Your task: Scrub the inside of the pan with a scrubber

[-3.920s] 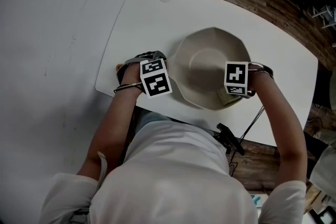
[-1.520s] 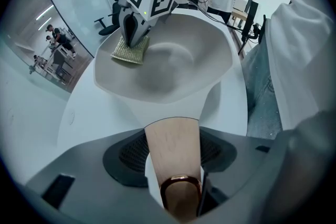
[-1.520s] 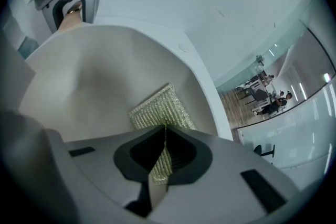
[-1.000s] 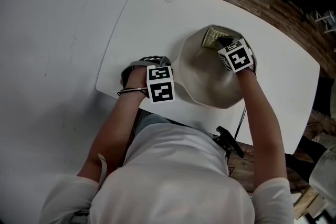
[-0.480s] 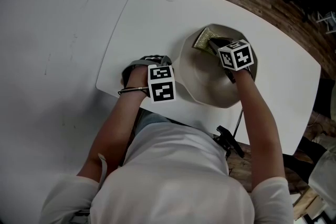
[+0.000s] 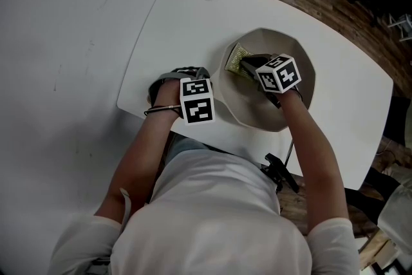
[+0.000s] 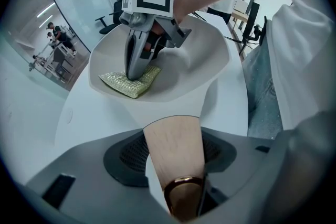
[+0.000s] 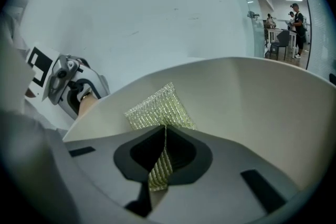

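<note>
One pan (image 6: 301,64) stands on the table (image 6: 174,22), its wooden handle (image 7: 172,147) clamped by the left hand-held gripper (image 6: 192,92). The right hand-held gripper (image 6: 248,67) pinches the scrubber (image 6: 235,60), which lies against the pan's inner wall on the side near the handle.

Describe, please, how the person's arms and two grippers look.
The left gripper and the right gripper have smooth grey bodies with dark recesses at the jaws. Each carries a white cube printed with black square markers: the left cube and the right cube. The person wears a white short-sleeved top, so the forearms are bare.
</note>
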Motion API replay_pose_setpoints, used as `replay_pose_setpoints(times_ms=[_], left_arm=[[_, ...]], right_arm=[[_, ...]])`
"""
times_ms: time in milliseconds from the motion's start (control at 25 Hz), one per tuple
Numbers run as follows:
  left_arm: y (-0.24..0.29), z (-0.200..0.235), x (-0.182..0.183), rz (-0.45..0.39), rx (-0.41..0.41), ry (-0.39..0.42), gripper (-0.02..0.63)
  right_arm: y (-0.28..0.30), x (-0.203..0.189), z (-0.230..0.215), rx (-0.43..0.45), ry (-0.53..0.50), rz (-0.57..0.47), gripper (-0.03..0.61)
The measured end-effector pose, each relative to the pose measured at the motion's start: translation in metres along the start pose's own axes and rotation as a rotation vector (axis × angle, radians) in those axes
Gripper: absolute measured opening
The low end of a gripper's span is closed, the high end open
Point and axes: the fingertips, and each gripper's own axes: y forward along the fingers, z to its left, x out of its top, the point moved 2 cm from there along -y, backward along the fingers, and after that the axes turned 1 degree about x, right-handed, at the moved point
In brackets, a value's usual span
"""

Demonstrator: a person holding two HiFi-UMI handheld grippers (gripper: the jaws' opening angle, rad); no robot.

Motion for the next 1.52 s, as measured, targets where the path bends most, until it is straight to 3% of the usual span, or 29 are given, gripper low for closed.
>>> replay_pose_setpoints(times_ms=[640,1080,1520], left_arm=[[0.0,0.0,0.001,0.015,0.004,0.003,0.25],[-0.001,-0.001,0.001,0.017,0.003,0.001,0.25],[-0.001,-0.001,0.001,0.011,-0.004,-0.011,0.25]], right_arm=[[0.005,-0.021,0.046,0.19,-0.097,0.11,0.026],[0.0,-0.039,0.066,0.293,-0.186,0.267,0.026],[-0.016,-0.067,0.083,0.409,-0.202,0.483,0.026]])
